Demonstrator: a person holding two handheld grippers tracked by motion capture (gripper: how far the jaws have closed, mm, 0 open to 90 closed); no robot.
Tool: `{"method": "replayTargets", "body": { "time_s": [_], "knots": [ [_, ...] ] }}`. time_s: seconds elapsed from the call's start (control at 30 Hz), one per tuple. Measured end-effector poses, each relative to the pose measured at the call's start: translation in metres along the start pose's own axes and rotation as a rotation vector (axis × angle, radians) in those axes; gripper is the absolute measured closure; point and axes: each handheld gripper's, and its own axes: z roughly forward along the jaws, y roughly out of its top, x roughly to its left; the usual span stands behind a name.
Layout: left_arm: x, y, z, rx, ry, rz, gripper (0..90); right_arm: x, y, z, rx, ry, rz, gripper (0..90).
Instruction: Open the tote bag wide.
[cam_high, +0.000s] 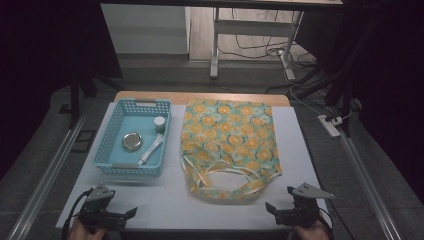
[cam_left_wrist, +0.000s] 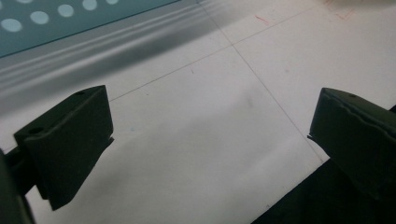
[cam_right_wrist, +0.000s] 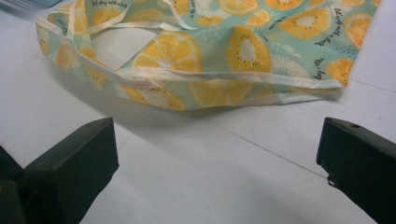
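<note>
The left gripper (cam_high: 131, 213) is held low at the near left edge of the white table (cam_high: 165, 200), its jaws spread wide with nothing between them; in the left gripper view (cam_left_wrist: 210, 126) only bare table surface is seen between the two black jaws. The right gripper (cam_high: 270, 207) is held at the near right edge, likewise released and empty, and in the right gripper view (cam_right_wrist: 217, 158) its jaws are seen standing far apart over the table. Just beyond the right gripper, the fruit-print fabric bag (cam_high: 227, 145) is laid flat on the table, its open mouth and pale handles turned toward the near side; its hem (cam_right_wrist: 224, 77) is seen close ahead of the right jaws, not touched by them. To the left of the bag, beyond the left gripper, a blue basket (cam_high: 114, 125) is set. Inside it a round metal tin (cam_high: 132, 141), a white tube (cam_high: 151, 150) and a small capped jar (cam_high: 159, 123) are found. A wooden board edge (cam_high: 200, 96) is seen at the far side.
</note>
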Motion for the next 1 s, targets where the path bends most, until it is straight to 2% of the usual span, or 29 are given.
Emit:
{"method": "replayTargets", "body": {
  "time_s": [0.17,0.53,0.87,0.93,1.0],
  "knots": [
    [-0.0003,0.0012,0.0014,0.004,-0.009,0.015,0.0,0.0013,0.0005,0.0011,0.010,0.008,-0.017,0.0],
    [-0.0009,0.0016,0.0024,0.012,-0.016,0.019,0.1,0.0026,0.0008,0.0022,0.019,0.005,-0.030,0.0],
    [-0.0007,0.0010,0.0003,-0.014,-0.018,0.024,0.0,0.0039,0.0024,0.0026,0.038,0.011,-0.040,0.0],
    [-0.0011,0.0015,0.0001,-0.028,-0.020,0.028,0.0,0.0041,0.0046,0.0009,0.031,0.015,-0.037,0.0],
    [-0.0015,0.0020,0.0011,-0.020,-0.016,0.030,0.0,0.0048,0.0070,-0.0007,0.024,0.016,-0.045,0.0]
  ]
}}
